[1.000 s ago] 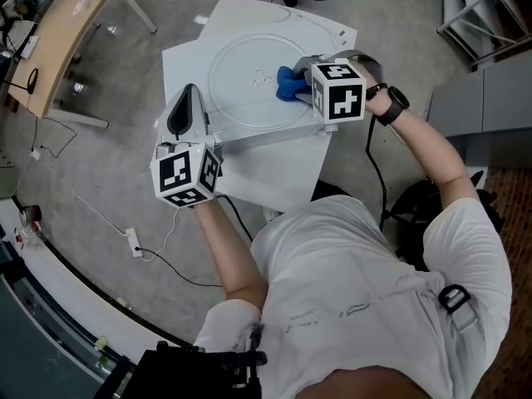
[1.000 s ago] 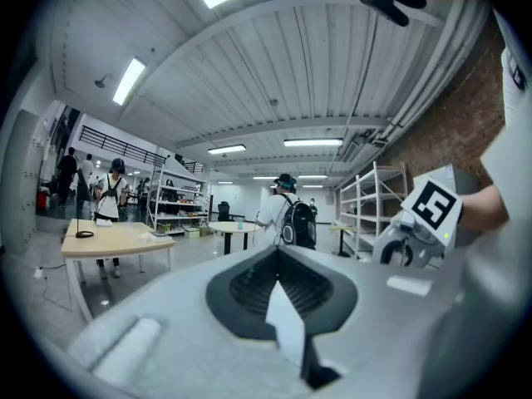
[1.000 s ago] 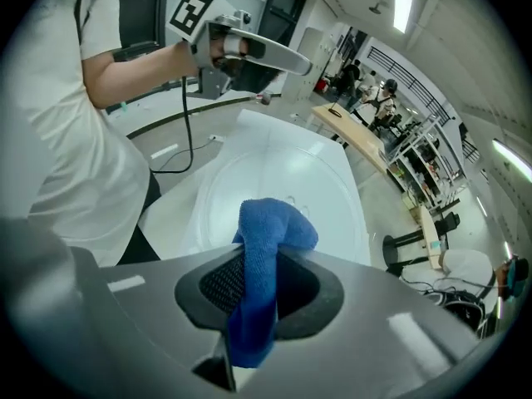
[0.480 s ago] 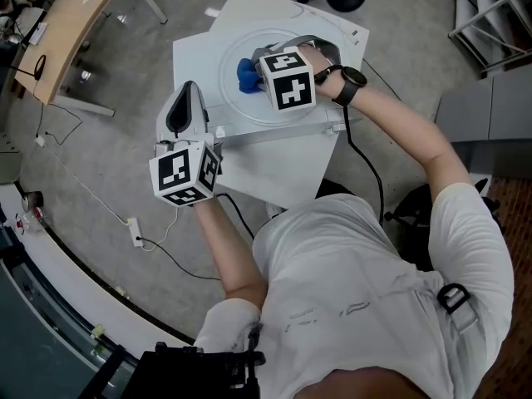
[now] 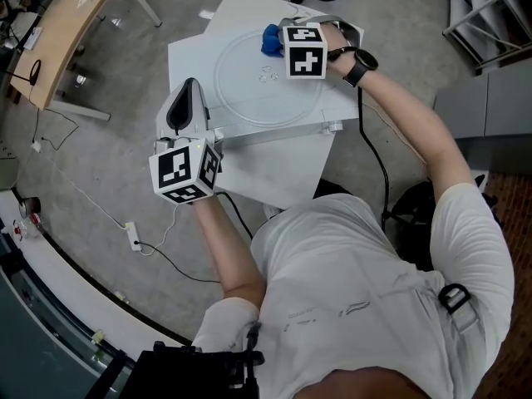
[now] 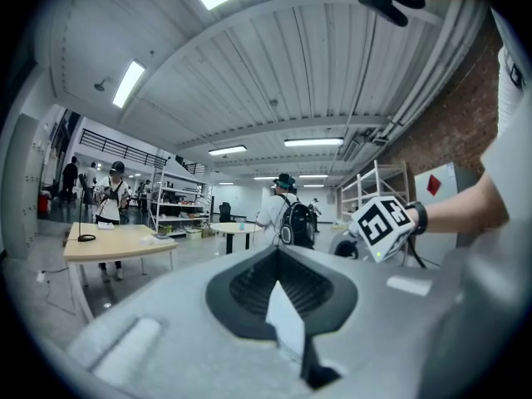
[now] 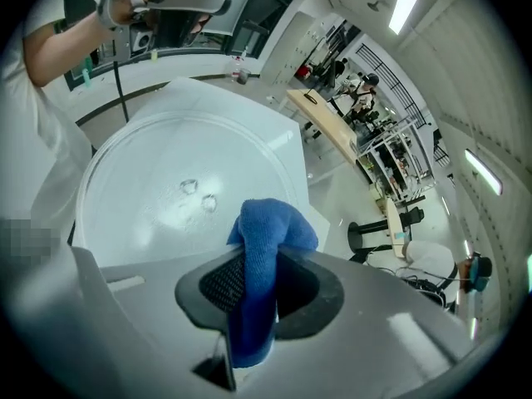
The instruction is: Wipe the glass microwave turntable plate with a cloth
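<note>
The clear glass turntable plate lies flat on a white table; in the right gripper view the plate fills the space ahead of the jaws. My right gripper is at the plate's far rim, shut on a bunched blue cloth. That cloth sticks out between the jaws of the right gripper and hangs over the glass. My left gripper is at the table's left edge beside the plate, shut with nothing seen in it. In its own view the left gripper points out at the room.
A metal bar runs along the table in front of the plate. A wooden desk stands at the far left, shelving at the far right. A cable and a power strip lie on the floor at the left.
My right gripper has carried the blue cloth across the plate, from its right side over to the left, then to the far rim. The left gripper has stayed put.
</note>
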`<action>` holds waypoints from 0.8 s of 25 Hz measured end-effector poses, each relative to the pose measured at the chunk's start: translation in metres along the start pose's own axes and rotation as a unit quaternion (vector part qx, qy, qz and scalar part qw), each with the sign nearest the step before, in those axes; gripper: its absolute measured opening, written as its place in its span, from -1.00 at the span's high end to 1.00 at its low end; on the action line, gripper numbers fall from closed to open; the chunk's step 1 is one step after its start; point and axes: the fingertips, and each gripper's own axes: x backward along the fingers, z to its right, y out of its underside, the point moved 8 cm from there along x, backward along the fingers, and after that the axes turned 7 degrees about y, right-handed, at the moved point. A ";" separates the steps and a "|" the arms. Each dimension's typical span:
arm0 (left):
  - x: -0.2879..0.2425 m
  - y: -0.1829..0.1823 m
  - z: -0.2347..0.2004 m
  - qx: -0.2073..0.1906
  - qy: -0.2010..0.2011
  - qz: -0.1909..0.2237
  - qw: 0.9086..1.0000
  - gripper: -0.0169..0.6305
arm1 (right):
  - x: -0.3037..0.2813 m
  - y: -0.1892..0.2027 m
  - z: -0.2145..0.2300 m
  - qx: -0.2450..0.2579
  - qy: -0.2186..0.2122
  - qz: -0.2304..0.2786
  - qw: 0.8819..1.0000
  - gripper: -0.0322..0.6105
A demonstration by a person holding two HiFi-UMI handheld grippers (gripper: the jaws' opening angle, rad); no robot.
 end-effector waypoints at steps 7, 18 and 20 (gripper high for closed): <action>-0.007 0.005 0.000 0.012 0.010 0.004 1.000 0.94 | 0.051 0.019 -0.050 0.009 -0.080 0.009 0.997 0.68; 0.003 0.010 -0.006 0.025 -0.008 0.007 1.000 0.94 | 0.049 -0.049 -0.073 0.013 -0.113 0.096 0.989 0.68; 0.008 0.010 -0.009 0.026 -0.015 0.007 1.000 0.94 | 0.036 -0.059 -0.061 0.006 -0.096 0.099 0.990 0.68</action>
